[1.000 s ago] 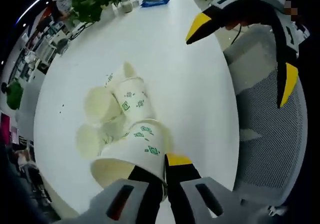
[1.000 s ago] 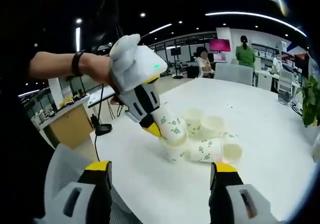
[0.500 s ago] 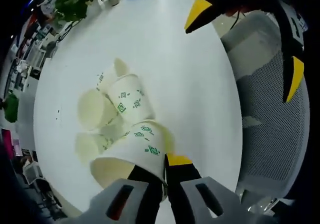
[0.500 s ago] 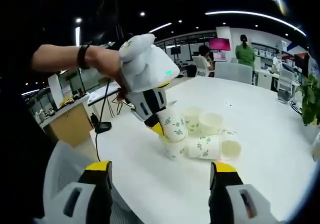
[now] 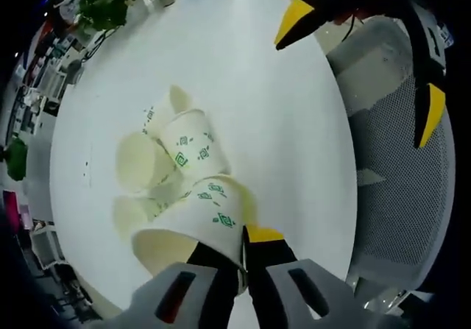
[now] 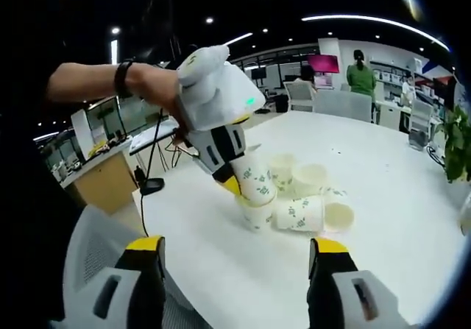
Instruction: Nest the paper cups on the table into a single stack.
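My left gripper is shut on the rim of a white paper cup with green print, held tilted above the white table. Just beyond it a cluster of cups rests on the table: one on its side and upright ones. In the right gripper view the left gripper holds that cup directly over an upright cup, beside a lying cup and two upright ones. My right gripper stands open, away from the cups, with nothing between its fingers.
A grey mesh chair stands at the table's near edge. A potted plant and small items sit at the far end. The right gripper hovers open over the table edge. Desks and people fill the office behind.
The left gripper has lifted its cup a little and tilted it over the upright cup. The right gripper has stayed put and open.
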`<state>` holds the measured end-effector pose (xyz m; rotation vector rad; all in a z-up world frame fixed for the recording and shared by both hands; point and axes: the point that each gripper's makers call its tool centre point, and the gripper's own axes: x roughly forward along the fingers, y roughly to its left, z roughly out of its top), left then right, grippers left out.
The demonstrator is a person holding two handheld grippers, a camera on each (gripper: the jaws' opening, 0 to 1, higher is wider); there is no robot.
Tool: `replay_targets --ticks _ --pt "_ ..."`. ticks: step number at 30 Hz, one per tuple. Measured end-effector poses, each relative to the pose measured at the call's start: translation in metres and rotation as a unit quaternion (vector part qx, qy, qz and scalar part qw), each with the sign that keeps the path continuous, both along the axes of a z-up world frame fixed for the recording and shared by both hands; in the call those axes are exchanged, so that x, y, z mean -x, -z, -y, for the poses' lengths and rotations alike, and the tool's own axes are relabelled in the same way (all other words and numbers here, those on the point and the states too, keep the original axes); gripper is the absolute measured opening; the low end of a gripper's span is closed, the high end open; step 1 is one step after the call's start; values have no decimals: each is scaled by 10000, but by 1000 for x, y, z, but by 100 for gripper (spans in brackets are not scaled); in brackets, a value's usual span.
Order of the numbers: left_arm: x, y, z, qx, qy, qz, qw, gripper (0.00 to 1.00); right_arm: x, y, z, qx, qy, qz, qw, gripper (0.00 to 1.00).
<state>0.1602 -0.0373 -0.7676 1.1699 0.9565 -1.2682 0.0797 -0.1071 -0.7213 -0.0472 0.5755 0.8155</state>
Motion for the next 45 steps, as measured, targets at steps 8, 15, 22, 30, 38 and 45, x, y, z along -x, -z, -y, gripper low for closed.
replay_targets --ticks 8,15,22,30,38,45 --pt "-2 0 0 -13 -36 -8 10000 4 2 1 0 -14 -30 -18 10000 81" --pt "-4 1 0 2 -69 -4 10000 5 6 -1 -1 -33 -28 -21 10000 80" --pt "-3 -1 -1 50 -104 6 9999 6 5 1 1 -50 -14 -33 10000 80" --pt "2 -4 -4 136 -112 17 9998 15 5 2 1 -74 0 -54 10000 80" --pt "-2 -13 -14 653 -562 139 9962 26 4 3 2 -78 58 -80 9999 78" --pt "6 -18 -25 1152 -1027 283 9876 32 4 3 -2 -107 41 -94 9999 78"
